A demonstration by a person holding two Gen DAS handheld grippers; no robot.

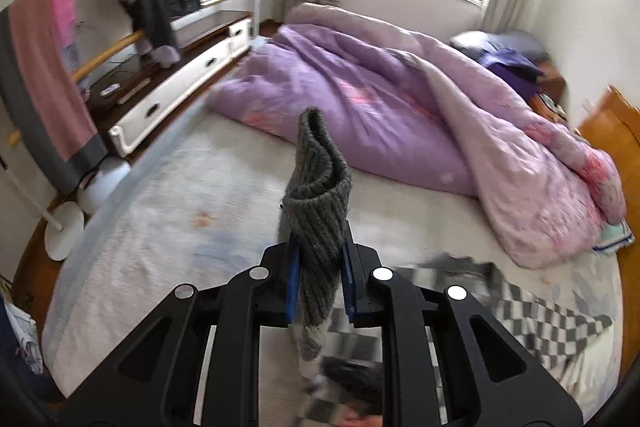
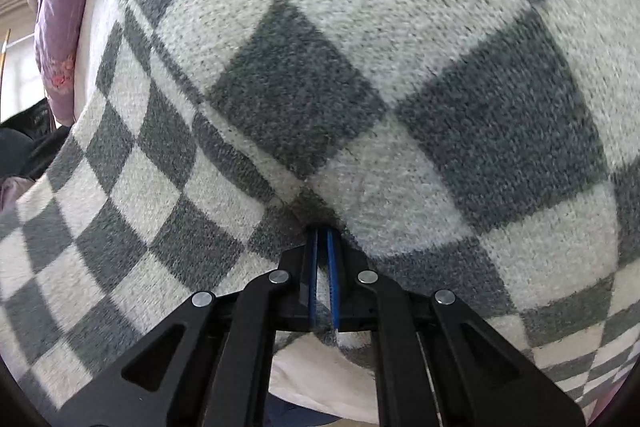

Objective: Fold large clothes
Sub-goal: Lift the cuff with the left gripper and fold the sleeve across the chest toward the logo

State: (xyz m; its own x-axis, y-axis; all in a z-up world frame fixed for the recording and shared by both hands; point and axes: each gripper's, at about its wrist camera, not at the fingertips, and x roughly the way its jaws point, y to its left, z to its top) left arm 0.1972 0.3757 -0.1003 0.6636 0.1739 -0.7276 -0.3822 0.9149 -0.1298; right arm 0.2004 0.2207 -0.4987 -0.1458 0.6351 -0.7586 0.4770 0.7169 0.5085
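Sweater (image 2: 360,67), grey and white checks, spread on bed (image 1: 160,219). Left hand-held gripper (image 1: 319,247) clamped on grey ribbed edge (image 1: 318,179), held up. Right hand-held gripper (image 2: 322,233) squeezed together on checked knit, low near bed. Best to lift both corners evenly, keep cloth tight, lay over flat, well apart from purple quilt (image 1: 360,95).
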